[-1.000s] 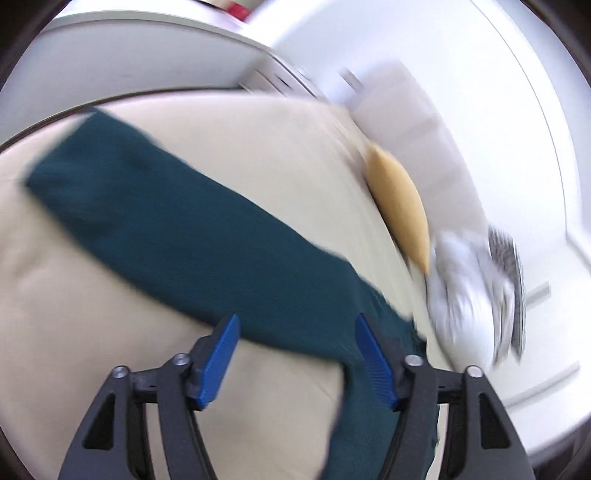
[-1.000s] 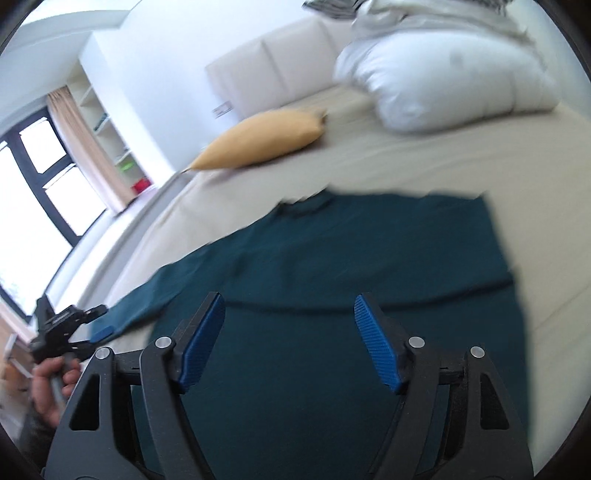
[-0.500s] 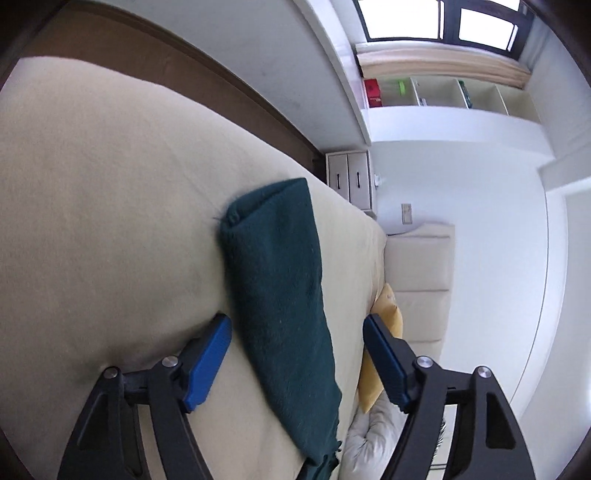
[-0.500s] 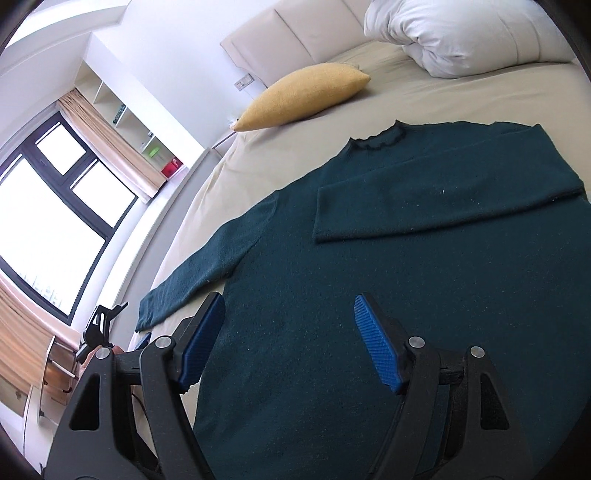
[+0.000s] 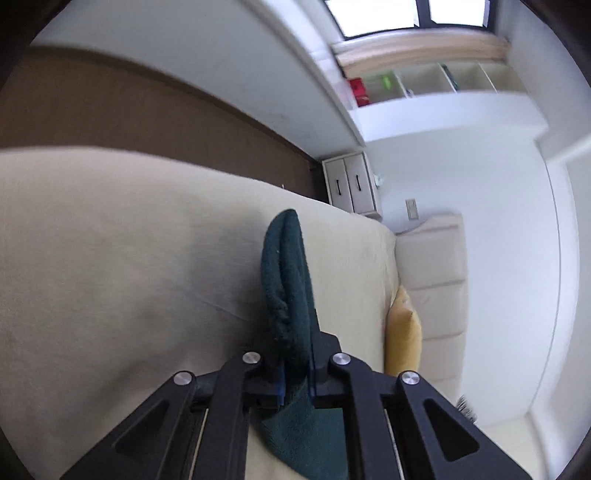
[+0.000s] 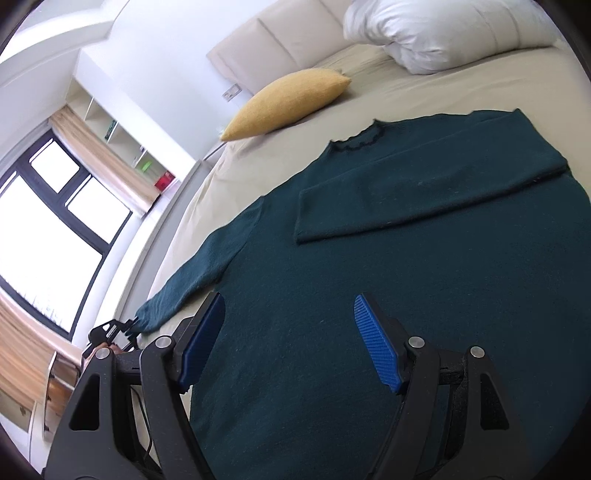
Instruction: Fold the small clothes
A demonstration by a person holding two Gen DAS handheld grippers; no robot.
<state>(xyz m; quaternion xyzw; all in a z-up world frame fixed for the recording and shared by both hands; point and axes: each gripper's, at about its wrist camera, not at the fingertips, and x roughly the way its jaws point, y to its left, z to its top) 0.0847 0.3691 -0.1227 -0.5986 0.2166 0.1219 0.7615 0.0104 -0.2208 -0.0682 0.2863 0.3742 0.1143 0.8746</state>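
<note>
One dark green sweater [image 6: 424, 295] is counted on one bed [image 6: 461, 92]. One yellow cushion [image 6: 288, 103] and one white pillow [image 6: 443, 29] are seen at the far end. Two grippers are counted: the left gripper [image 5: 295, 373] and the right gripper [image 6: 288, 343].

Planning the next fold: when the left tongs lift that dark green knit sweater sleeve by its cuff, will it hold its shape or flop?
Likely floppy: the dark green knit sweater sleeve already bunches where the left tongs pinch it. Probably not slippery, since the knit looks fuzzy. The body should drag on the beige bedsheet.
</note>
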